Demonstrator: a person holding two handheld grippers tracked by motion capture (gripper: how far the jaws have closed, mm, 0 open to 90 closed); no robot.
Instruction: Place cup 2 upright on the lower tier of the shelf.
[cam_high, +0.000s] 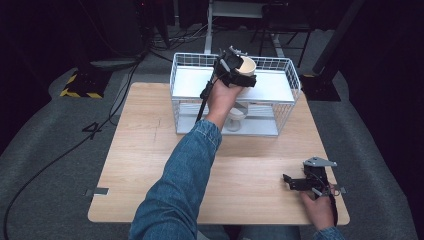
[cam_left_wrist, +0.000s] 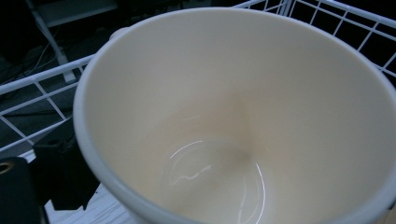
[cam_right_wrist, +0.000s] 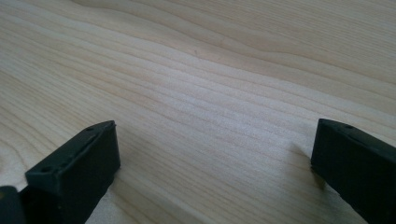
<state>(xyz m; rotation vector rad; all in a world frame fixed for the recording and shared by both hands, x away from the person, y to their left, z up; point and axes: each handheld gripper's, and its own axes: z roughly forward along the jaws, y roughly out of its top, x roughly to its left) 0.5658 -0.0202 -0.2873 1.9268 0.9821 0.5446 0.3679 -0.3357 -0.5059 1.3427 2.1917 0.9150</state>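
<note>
1. High view: a light wooden table (cam_high: 150, 165) stands on a grey floor, and a white wire rack (cam_high: 287, 75) with two shelves sits at its far edge. The person's left arm, in a denim sleeve (cam_high: 185, 170), reaches forward across the table to the rack. The left gripper (cam_high: 235, 70) is up over the rack's top shelf with a cream cup (cam_high: 247, 65) at its jaws; the cup is tilted, its mouth facing toward the camera. A black cable (cam_high: 204, 102) hangs down from this gripper along the wrist. A second pale cup (cam_high: 236, 116) stands on the lower shelf, just beyond the hand. The right gripper (cam_high: 290, 181) lies low at the near right corner of the table, held by the right hand (cam_high: 320, 207), with its grey three-cornered plate (cam_high: 319, 162) on top.

2. Left gripper view: the cup (cam_left_wrist: 233, 116) is very close, its empty glossy inside and thick rim turned to the camera, with the rack's white wires (cam_left_wrist: 42, 88) behind it. A black jaw shows at the lower left against the cup's outer wall. The gripper appears clamped on the cup.

3. Right gripper view: the two black jaws stand wide apart, with bare wood grain of the table (cam_right_wrist: 210, 84) between them. Nothing is held.
</note>
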